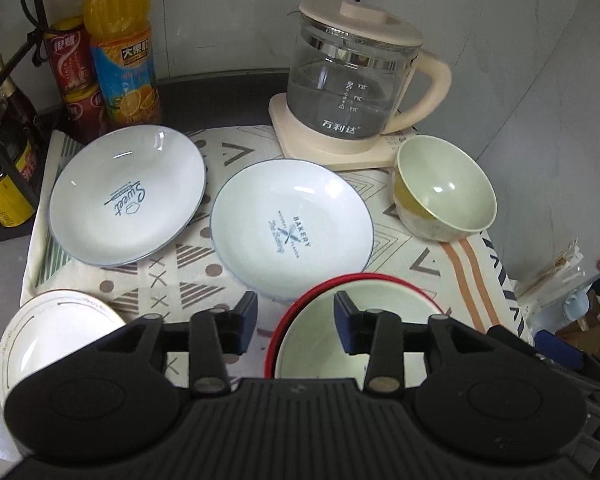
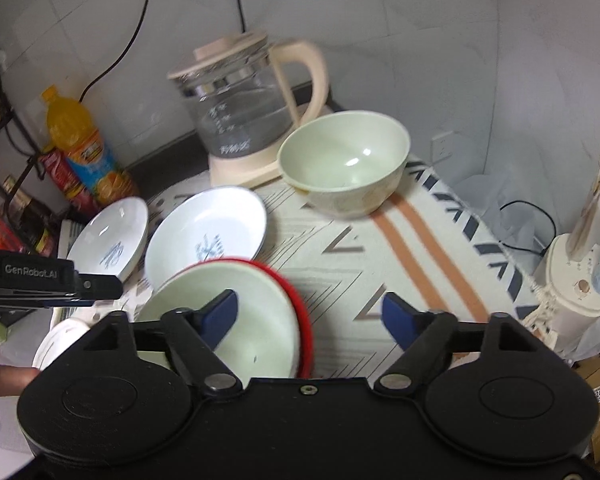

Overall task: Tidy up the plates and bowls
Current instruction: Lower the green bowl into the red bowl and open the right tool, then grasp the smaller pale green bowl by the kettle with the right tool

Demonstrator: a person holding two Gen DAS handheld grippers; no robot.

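Note:
Two white plates lie on the patterned cloth: a "Sweet" plate (image 1: 128, 196) (image 2: 110, 240) at the left and a "Bakery" plate (image 1: 292, 228) (image 2: 206, 236) in the middle. A pale green bowl (image 1: 446, 190) (image 2: 346, 162) stands at the right by the kettle. A red-rimmed green bowl (image 1: 340, 328) (image 2: 228, 320) sits nearest. A gold-lined white plate (image 1: 48, 332) (image 2: 60, 336) lies at the near left. My left gripper (image 1: 296, 316) is open over the red bowl's left rim. My right gripper (image 2: 310, 314) is open, astride that bowl's right rim.
A glass kettle (image 1: 352, 84) (image 2: 248, 108) on a cream base stands at the back. An orange juice bottle (image 1: 120, 44) (image 2: 84, 148), red cans (image 1: 70, 60) and a black rack (image 1: 8, 92) with bottles crowd the left. A cream holder (image 2: 576, 280) stands right of the cloth.

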